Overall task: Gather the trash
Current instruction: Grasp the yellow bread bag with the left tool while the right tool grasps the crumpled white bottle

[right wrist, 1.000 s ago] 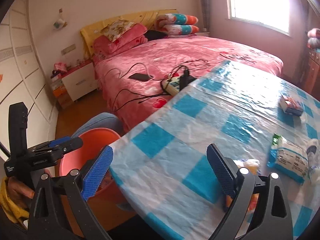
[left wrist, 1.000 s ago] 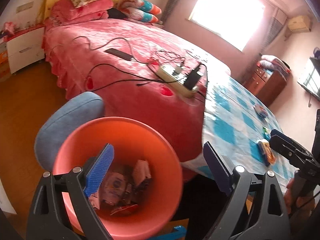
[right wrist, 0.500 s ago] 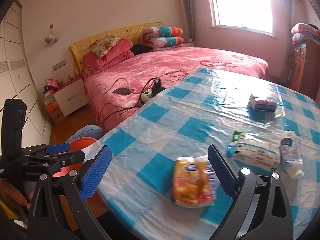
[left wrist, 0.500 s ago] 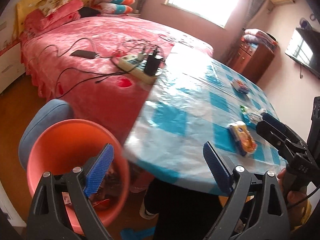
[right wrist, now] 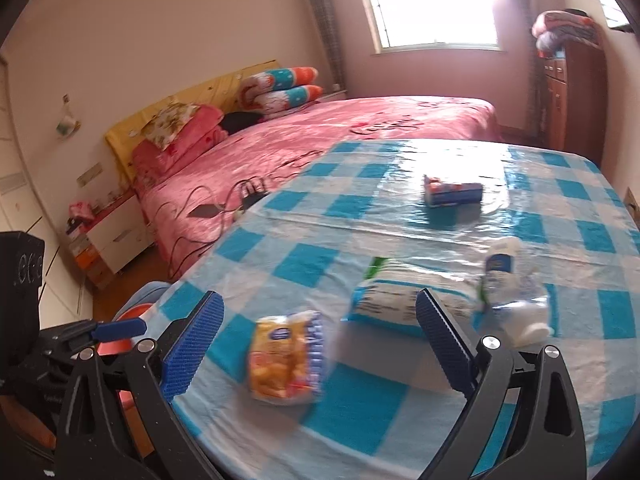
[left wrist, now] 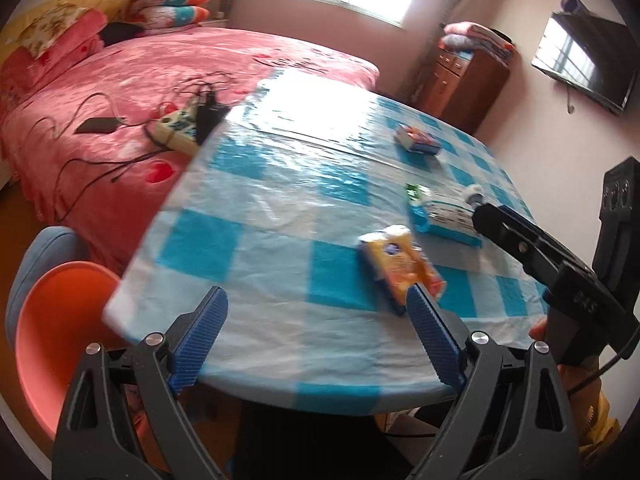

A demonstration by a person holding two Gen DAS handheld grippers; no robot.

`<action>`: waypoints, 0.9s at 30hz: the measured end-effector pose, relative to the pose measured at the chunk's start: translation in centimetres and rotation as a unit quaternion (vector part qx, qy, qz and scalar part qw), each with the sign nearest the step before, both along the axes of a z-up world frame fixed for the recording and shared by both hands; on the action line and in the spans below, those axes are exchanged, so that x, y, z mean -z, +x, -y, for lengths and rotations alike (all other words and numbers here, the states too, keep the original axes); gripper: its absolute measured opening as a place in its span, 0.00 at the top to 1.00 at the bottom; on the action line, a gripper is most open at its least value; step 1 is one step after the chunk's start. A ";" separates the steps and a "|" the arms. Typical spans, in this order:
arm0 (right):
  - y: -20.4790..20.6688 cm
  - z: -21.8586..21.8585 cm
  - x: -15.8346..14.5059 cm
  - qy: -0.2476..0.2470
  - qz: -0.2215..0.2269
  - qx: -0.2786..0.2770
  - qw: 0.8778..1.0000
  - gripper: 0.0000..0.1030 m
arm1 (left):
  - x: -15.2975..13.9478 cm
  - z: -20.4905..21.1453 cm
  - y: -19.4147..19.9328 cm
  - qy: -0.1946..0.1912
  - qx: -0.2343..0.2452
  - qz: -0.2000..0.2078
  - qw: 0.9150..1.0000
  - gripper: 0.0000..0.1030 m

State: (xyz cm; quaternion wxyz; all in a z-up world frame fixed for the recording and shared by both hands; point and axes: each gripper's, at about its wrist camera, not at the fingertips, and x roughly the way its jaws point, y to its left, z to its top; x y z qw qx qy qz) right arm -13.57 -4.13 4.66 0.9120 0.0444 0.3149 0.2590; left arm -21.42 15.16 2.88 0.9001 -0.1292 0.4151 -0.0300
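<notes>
A yellow snack bag (left wrist: 400,266) (right wrist: 285,356) lies near the front edge of the blue-checked table (left wrist: 280,216) (right wrist: 560,368). Behind it lie a white-and-blue packet (left wrist: 444,216) (right wrist: 394,304), a crushed plastic bottle (right wrist: 510,292) and a small box (left wrist: 418,140) (right wrist: 454,194). The orange trash bin (left wrist: 52,336) (right wrist: 120,346) stands on the floor at the left. My left gripper (left wrist: 316,344) is open and empty at the table's front edge. My right gripper (right wrist: 316,344) is open and empty, with the snack bag between its fingers' lines.
A pink bed (left wrist: 140,92) (right wrist: 320,140) with a power strip (left wrist: 178,126), cables and a phone (left wrist: 98,125) borders the table's left. A blue chair seat (left wrist: 36,252) stands behind the bin. A wooden dresser (left wrist: 464,80) stands at the far wall.
Both grippers swung right from the bin toward the table. The snack bag and other items have come into view closer. Both stay open.
</notes>
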 end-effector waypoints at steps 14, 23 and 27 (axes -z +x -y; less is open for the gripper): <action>2.3 7.2 0.3 0.026 -0.017 0.087 0.996 0.07 | 0.9 5.4 2.8 -0.012 0.047 -0.030 0.998 0.11; 3.6 10.8 1.1 0.040 -0.042 0.123 0.991 0.07 | 1.2 7.5 4.3 0.002 0.058 -0.040 0.998 0.11; 4.0 11.4 1.3 0.043 -0.051 0.127 0.990 0.07 | 1.6 8.1 5.0 0.009 0.058 -0.047 0.997 0.12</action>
